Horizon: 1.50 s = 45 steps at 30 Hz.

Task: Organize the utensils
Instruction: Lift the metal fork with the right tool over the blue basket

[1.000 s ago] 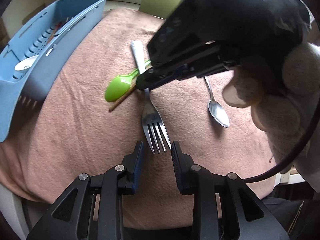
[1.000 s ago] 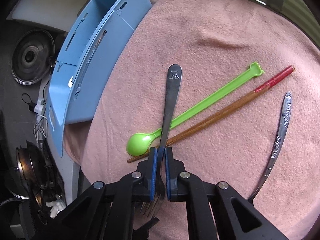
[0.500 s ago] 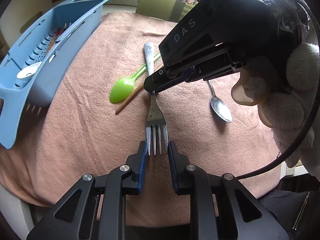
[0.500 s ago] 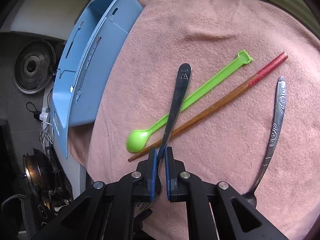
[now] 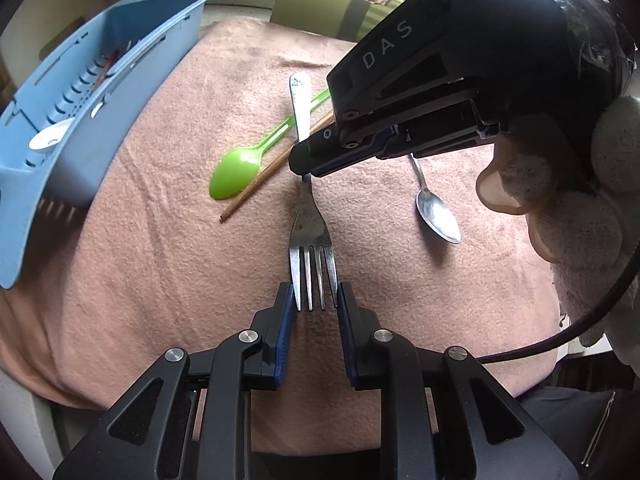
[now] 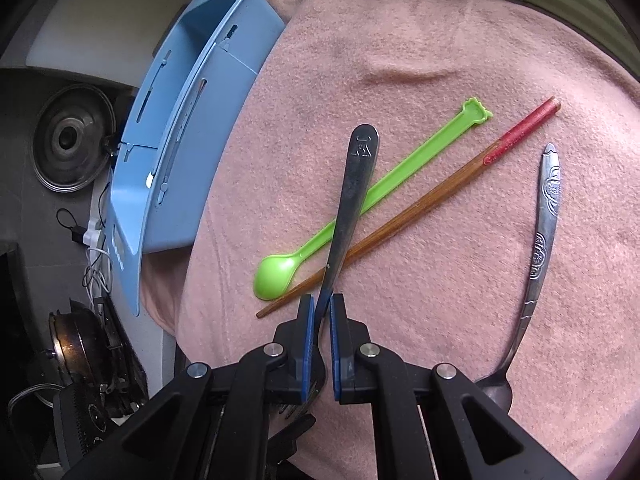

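A steel fork [image 5: 310, 236] is held above the pink cloth, its handle [image 6: 352, 192] pointing away. My right gripper [image 6: 320, 312] is shut on the fork's neck; it also shows in the left wrist view [image 5: 306, 162]. My left gripper [image 5: 314, 300] has closed in on the fork's tines, its pads touching the outer tines on both sides. A green plastic spoon [image 6: 372, 200], a wooden chopstick [image 6: 420, 204] with a red end and a steel spoon [image 6: 540, 236] lie on the cloth. The blue utensil tray [image 5: 120, 80] stands at the left.
The tray holds a white spoon [image 5: 48, 140] and other utensils. The pink cloth [image 5: 160, 260] covers the table; its front edge drops off near me. A pot lid [image 6: 70, 138] and cables lie beyond the table's left side. A green box stands at the back.
The right gripper swung the fork so its tines came between my left fingers. The left fingers closed from wide apart onto the tines.
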### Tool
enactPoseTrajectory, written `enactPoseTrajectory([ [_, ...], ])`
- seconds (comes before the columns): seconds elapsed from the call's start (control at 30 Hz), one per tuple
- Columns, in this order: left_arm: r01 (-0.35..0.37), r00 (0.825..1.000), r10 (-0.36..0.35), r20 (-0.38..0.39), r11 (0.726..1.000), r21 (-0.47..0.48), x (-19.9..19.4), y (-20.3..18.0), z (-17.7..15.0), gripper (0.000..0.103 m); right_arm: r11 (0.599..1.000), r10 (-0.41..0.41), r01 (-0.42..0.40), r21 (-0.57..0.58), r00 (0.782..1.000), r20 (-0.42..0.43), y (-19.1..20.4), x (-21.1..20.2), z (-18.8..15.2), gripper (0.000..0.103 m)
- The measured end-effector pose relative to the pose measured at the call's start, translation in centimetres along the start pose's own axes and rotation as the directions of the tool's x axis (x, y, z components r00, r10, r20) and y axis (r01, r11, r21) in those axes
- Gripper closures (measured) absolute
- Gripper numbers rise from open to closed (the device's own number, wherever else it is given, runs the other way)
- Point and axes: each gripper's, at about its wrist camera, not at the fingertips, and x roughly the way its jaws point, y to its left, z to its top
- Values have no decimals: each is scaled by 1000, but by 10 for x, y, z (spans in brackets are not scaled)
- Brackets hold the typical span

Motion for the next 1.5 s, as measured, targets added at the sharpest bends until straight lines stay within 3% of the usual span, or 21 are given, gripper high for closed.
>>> enactPoseTrajectory([
  [0.63, -14, 996, 7, 91, 997, 69, -52, 8, 15, 83, 1000, 31, -31, -2, 994, 102, 34, -40, 3, 96],
  [1.13, -55, 987, 43, 153, 995, 78, -93, 81, 54, 83, 996, 88, -87, -17, 981, 171, 115, -35, 53, 96],
  [1.5, -65, 990, 54, 131, 995, 79, -87, 133, 78, 83, 997, 81, -80, -9, 983, 166, 148, -5, 92, 96],
])
